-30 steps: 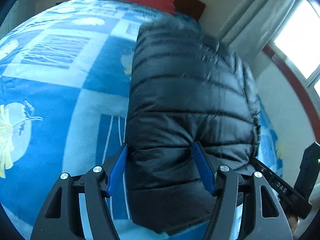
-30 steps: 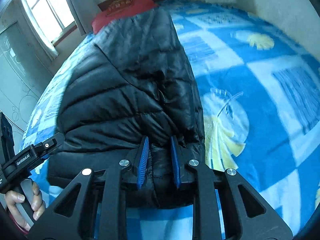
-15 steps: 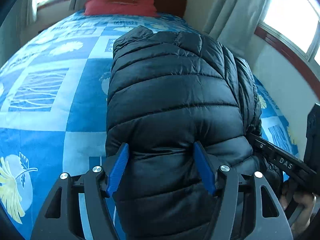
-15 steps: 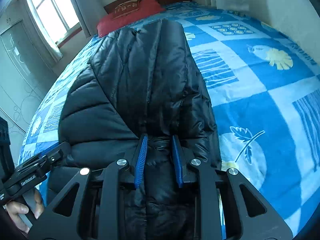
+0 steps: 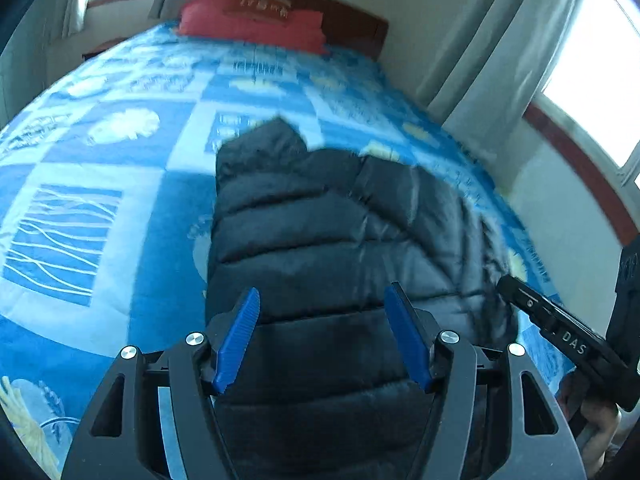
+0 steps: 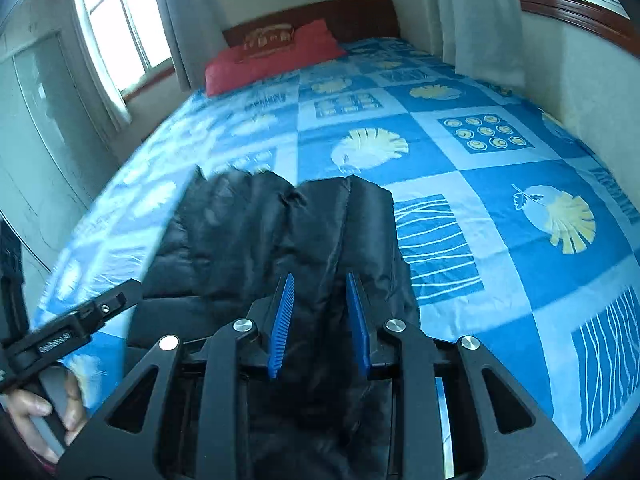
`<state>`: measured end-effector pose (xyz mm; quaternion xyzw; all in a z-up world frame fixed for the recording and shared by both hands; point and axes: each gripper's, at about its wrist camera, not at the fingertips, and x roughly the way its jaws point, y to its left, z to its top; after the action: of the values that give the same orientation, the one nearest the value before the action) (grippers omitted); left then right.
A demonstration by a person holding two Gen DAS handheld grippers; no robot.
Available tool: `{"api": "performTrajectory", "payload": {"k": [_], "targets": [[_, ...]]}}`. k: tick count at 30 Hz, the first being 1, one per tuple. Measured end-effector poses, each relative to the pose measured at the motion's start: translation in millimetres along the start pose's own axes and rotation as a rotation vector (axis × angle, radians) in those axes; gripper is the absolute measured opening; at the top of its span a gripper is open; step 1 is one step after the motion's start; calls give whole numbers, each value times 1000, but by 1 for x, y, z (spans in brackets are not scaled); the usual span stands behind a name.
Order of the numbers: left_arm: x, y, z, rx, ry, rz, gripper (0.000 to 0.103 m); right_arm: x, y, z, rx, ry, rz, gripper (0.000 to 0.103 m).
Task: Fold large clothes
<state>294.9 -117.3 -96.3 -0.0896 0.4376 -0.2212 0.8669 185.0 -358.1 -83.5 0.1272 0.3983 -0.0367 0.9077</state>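
A black quilted puffer jacket (image 5: 328,240) lies on the blue patterned bed, also seen in the right wrist view (image 6: 264,240). My left gripper (image 5: 322,312) is open, its blue pads (image 5: 240,332) wide apart with the jacket's near part between them. My right gripper (image 6: 318,300) has its blue pads (image 6: 282,320) close together on a bunched fold of the jacket's near edge. The jacket's nearest part hangs below both grippers and is partly hidden by them. The right gripper also shows at the right edge of the left wrist view (image 5: 560,332).
The bed (image 6: 500,184) has a blue and white checked cover with shell prints. A red pillow (image 6: 272,56) lies at the wooden headboard (image 5: 360,16). Curtains and windows stand on both sides. A wall (image 5: 568,232) runs close along one side of the bed.
Both grippers have pulled back and up from the bed, so the jacket looks smaller and farther. The right gripper's pads have spread slightly. The left stays open.
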Motion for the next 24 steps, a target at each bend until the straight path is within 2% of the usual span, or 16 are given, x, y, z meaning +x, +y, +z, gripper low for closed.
{"api": "performTrajectory", "payload": {"k": [3,7,24], "targets": [[16,0,-8,16,3,25,70,25,-12,-7,31,55,14,25],[33,-2,-10,21,17,55,73,46,-17,-16,46,75,22,25],[51,-2,-17,23,-3,77,75,62,-20,-29,73,32,30,25]]}}
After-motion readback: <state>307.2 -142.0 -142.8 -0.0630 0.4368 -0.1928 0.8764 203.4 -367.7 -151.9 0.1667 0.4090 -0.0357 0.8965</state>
